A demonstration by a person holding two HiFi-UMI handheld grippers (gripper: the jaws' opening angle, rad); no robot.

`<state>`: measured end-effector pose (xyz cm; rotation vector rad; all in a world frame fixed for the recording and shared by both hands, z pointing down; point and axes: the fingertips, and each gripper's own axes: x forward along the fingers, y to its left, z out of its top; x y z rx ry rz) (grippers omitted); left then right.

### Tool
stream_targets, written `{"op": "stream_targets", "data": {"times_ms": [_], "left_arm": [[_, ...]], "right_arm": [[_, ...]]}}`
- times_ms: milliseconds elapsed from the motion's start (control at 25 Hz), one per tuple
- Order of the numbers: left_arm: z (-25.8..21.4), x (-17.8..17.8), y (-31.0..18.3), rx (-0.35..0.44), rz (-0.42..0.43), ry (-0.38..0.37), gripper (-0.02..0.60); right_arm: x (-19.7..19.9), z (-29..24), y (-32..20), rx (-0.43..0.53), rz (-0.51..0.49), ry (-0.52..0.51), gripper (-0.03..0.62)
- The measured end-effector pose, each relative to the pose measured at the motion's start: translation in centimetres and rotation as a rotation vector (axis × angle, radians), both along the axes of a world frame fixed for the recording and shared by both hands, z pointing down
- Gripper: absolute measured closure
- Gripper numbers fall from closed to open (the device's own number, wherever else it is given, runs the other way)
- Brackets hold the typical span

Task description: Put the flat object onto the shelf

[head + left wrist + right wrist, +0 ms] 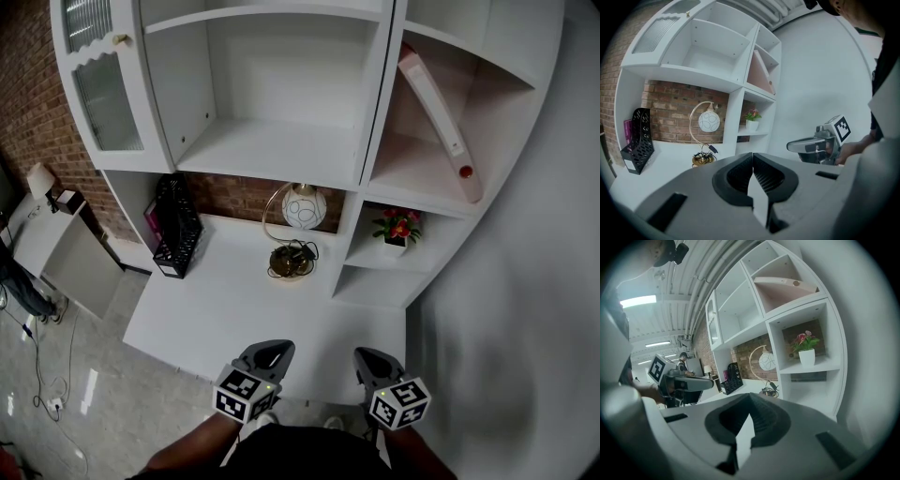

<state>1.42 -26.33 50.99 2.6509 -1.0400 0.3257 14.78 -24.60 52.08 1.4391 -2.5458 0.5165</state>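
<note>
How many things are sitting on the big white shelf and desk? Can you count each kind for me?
Lamp with a round ball: 1
Flower pot: 1
Black file rack: 1
Magenta thing inside that rack: 1
Pink flat object, leaning up high on the right: 1
Total: 5

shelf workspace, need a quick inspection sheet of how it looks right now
surface: white desk, things only along its back.
job's things: pink flat board leaning tilted in the upper right shelf compartment.
clutter: black file rack, globe lamp, potted flowers.
tools: left tool and right tool both shut, empty, low before the desk.
cables: cord bundled at the lamp base; cable on the floor.
surroundings: brick wall, white wall.
</note>
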Motion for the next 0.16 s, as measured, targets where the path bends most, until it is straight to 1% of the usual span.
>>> {"op": "stream_targets", "data": {"times_ms": [160], "left_arm": [[-0.05,-0.08,-0.09,0.003,-0.002,-0.001,0.576]], "right_arm": [[0.02,0.07,-0.01,0.0,0.001,0.001,0.589]]}}
